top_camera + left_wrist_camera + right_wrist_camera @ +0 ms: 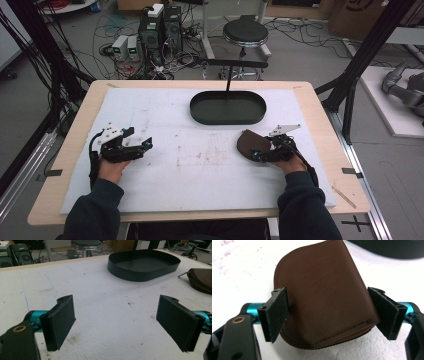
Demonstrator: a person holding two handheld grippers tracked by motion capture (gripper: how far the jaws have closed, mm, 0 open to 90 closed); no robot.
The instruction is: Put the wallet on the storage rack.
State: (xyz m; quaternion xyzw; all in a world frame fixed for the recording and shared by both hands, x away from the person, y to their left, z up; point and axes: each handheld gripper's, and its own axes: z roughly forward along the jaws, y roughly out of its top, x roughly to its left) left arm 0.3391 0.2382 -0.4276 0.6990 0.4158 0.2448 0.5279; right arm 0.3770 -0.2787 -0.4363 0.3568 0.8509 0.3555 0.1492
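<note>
The right gripper [329, 315] straddles the one brown leather zip pouch [324, 295], jaws spread wide with a pad at either edge; whether they press I cannot tell. The pouch lies on the white foam mat [165, 180], just in front of the single black oval metal tray [228, 107]. The left gripper [117, 322] hovers spread and empty, well apart. Likely risk: smooth, soft leather buckling or slipping out if the jaws close on its edges alone.

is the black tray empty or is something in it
Empty. The black tray shows a bare dark floor inside its rim in the high view; the brown pouch lies outside it on the white mat.
</note>
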